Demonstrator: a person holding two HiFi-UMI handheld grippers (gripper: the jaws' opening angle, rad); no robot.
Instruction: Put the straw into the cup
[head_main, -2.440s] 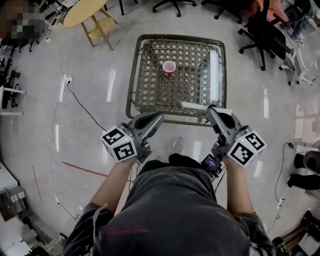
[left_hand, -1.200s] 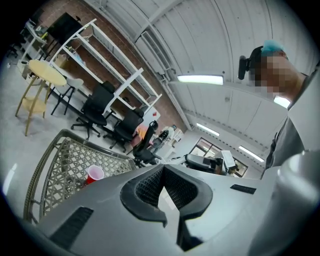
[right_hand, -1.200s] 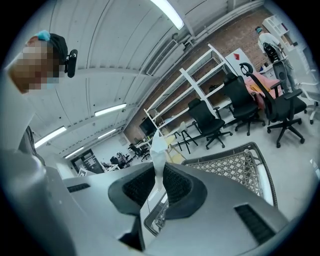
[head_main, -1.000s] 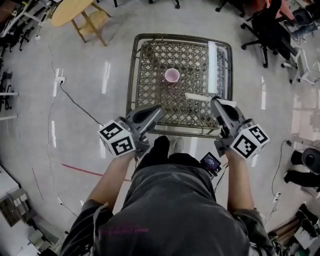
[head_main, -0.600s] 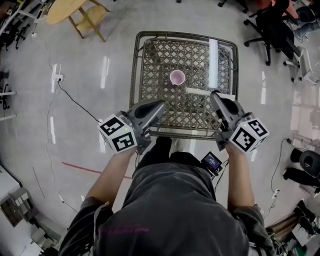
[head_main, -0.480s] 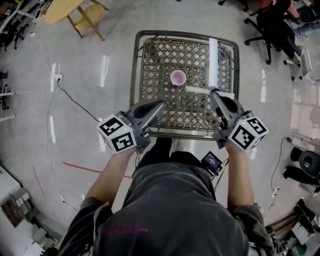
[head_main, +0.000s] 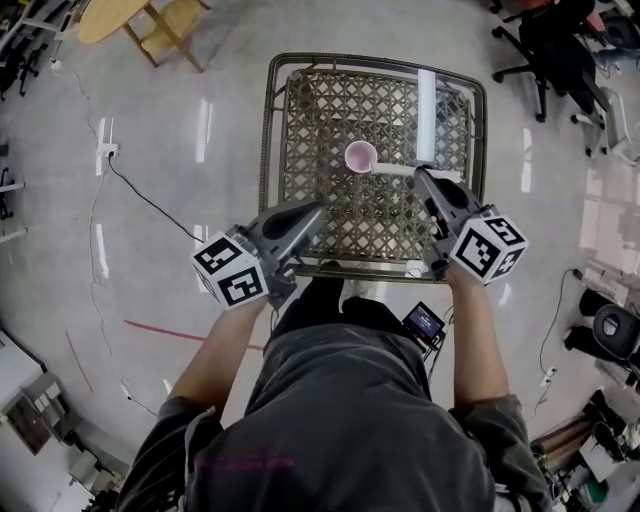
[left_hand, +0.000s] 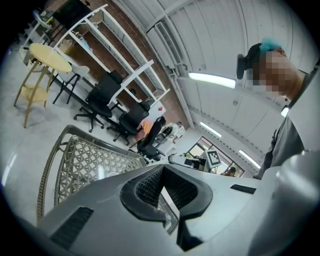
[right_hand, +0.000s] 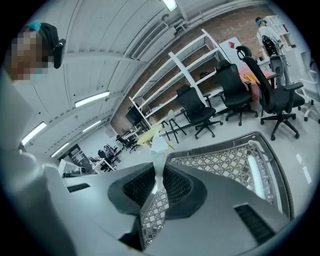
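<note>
**Straw held sideways, its free end at the cup**

The right gripper (head_main: 424, 180) is closed on the straw (head_main: 395, 170). In the right gripper view the two jaws press on a thin white straw, which goes on past the tips and ends in a slightly wider white end.

In the head view the long axis of the straw lies almost level across the picture. It runs from the right gripper toward the left, across the wire lattice table (head_main: 330, 120). The free end points at the pink cup (head_main: 360, 157) and reaches the right side of its rim. I cannot tell if it touches the rim or is already over the opening. A short piece of the straw also shows on the right side of the jaws.

The cup stands upright near the middle of the table, with its opening up.

The left gripper (head_main: 316, 212) is at the near edge of the table, well apart from the cup. Its jaws are together with nothing between them.
</note>
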